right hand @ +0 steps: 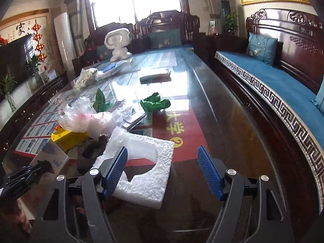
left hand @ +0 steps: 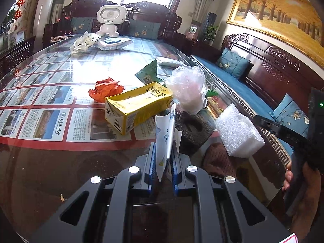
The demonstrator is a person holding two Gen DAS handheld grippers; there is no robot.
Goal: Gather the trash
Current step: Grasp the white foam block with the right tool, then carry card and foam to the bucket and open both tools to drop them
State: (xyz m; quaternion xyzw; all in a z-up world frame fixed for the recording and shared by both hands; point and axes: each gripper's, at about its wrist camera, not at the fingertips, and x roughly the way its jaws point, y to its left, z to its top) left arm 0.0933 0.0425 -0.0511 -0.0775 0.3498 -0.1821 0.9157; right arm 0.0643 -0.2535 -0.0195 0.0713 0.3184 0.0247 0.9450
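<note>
My left gripper (left hand: 163, 151) is shut on a flat white and blue carton (left hand: 167, 137), held just above the glass table. Trash lies ahead of it: a yellow milk carton (left hand: 135, 106), crumpled orange paper (left hand: 105, 90), a green wrapper (left hand: 148, 74), a clear plastic bag (left hand: 187, 88), a black foam block (left hand: 191, 128) and a white foam piece (left hand: 239, 133). My right gripper (right hand: 163, 162) is open, its jaws wide apart, with the white foam piece (right hand: 145, 174) between them beside the left finger. Crumpled green paper (right hand: 155, 102) lies further ahead.
A white robot toy (left hand: 110, 20) stands at the far end of the glass table (left hand: 60, 162), with white wrappers (left hand: 85, 42) near it. A flat dark box (right hand: 155, 77) lies mid-table. A wooden sofa with blue cushions (right hand: 273, 77) runs along the right.
</note>
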